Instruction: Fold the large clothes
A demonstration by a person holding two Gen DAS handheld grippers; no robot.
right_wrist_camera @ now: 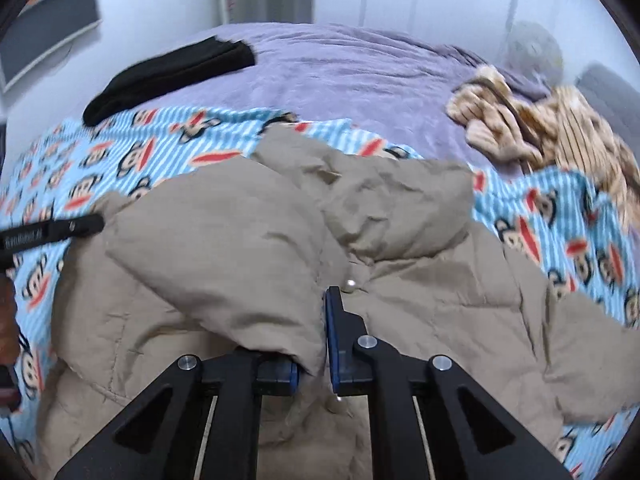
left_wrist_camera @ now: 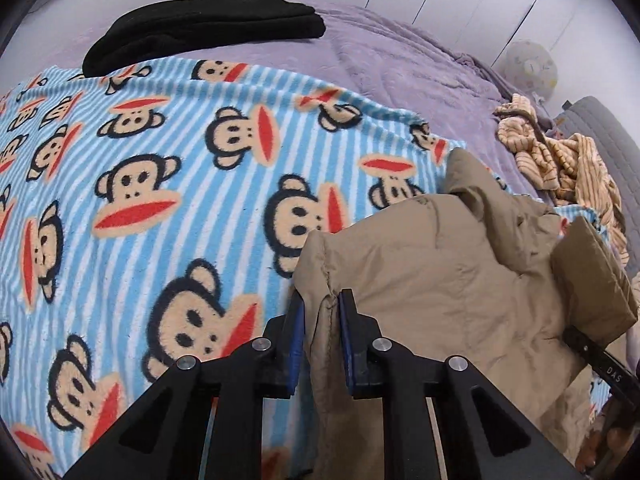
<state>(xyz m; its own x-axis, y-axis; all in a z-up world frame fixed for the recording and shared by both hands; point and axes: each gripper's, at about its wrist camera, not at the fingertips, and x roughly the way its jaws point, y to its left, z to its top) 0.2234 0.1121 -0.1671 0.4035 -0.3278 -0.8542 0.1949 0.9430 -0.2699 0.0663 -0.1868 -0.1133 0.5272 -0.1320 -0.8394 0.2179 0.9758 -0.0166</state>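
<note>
Coat: tan padded coat (right_wrist_camera: 256, 248) lies rumpled on the near part of the monkey blanket (left_wrist_camera: 140, 184), one side bunched up.
Left gripper (left_wrist_camera: 322, 320): jaws clamped on a seamed edge of the coat, on the side nearer the black garment (left_wrist_camera: 208, 24).
Right gripper (right_wrist_camera: 316, 320): jaws closed on a thick fold near the coat's middle, by a snap (right_wrist_camera: 351, 282).
Slip risk: puffy, slick fabric could slide out of either pinch when lifted.
Drag risk: a pinch reaching through to the blanket would pull it up too.
Fold risk: uneven pulls would leave the coat twisted.
Clutter: striped clothes (right_wrist_camera: 560, 128) lie beyond the coat, apart from it.
</note>
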